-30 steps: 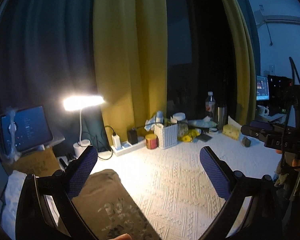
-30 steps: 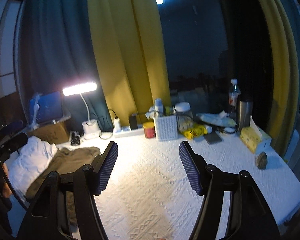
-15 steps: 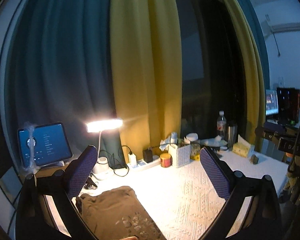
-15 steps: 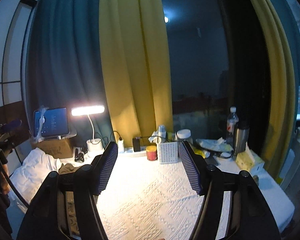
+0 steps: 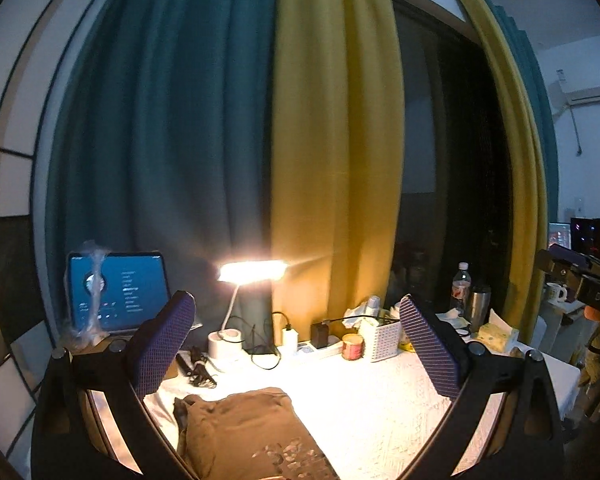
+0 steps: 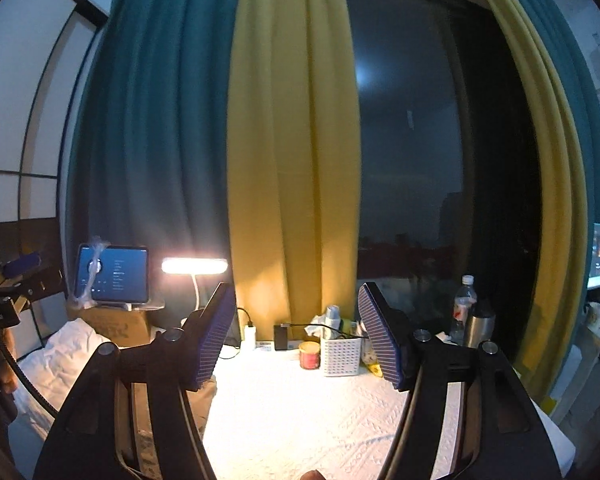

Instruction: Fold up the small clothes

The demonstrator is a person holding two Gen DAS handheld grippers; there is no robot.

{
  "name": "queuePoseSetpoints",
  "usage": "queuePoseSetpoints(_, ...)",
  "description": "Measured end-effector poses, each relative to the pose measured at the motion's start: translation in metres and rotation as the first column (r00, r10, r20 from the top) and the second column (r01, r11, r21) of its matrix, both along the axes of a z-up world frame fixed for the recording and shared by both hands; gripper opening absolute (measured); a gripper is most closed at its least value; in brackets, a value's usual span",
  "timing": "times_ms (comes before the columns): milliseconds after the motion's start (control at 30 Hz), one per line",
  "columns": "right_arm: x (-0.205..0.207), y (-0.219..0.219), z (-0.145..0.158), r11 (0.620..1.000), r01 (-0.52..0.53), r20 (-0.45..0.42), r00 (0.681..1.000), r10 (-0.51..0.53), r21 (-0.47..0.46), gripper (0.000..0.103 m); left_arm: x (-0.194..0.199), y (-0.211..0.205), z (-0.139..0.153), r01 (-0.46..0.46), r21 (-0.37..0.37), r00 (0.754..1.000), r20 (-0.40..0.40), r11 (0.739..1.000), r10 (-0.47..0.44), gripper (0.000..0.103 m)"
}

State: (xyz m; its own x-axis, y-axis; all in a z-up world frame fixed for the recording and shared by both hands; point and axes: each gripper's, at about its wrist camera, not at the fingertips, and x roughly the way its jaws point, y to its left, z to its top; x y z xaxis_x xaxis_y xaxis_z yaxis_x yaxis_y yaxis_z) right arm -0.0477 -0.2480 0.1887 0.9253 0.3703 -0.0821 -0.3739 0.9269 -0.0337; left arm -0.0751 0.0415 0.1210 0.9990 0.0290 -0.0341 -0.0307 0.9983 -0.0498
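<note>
Brown garment point(image 5: 244, 432) lies at six o'clock under the wide-open, empty left gripper point(image 5: 296, 344) and right gripper point(image 6: 296, 336); blind grabs risk bunching.

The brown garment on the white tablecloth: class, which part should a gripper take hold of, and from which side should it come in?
Probably the far edge of the brown garment, near the bunched corner on its left. It lies flat on the white tablecloth, so the raised wrinkles there give the open left gripper fabric to pinch. Come in low from the near side, over the cloth; the desk lamp and cables crowd the far side.
</note>
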Motion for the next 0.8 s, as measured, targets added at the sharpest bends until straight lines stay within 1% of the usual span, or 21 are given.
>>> queuePoseSetpoints(133,0.005,0.011,-0.004,1.0,-0.021,-0.019,1.0,0.021,-0.019,0.067,0.0,0.009,-0.005,0.0,-0.024,1.0,-0.012,1.0,0.0,0.101)
queuePoseSetpoints(333,0.016,0.02,-0.011,0.999,-0.032,-0.055,0.998,0.03,-0.036,0.067,0.003,0.013,-0.009,-0.01,-0.039,1.0,-0.026,0.999,0.009,0.101)
queuePoseSetpoints(633,0.026,0.024,-0.017,0.998,-0.036,-0.081,0.996,0.032,-0.047,0.067,0.007,0.015,-0.012,-0.024,-0.048,0.999,-0.043,0.999,0.022,0.101)
queuePoseSetpoints(800,0.031,0.028,-0.02,0.998,-0.042,-0.092,0.995,0.036,-0.057,0.067,0.011,0.015,-0.014,-0.014,-0.046,0.998,-0.059,0.999,0.012,0.101)
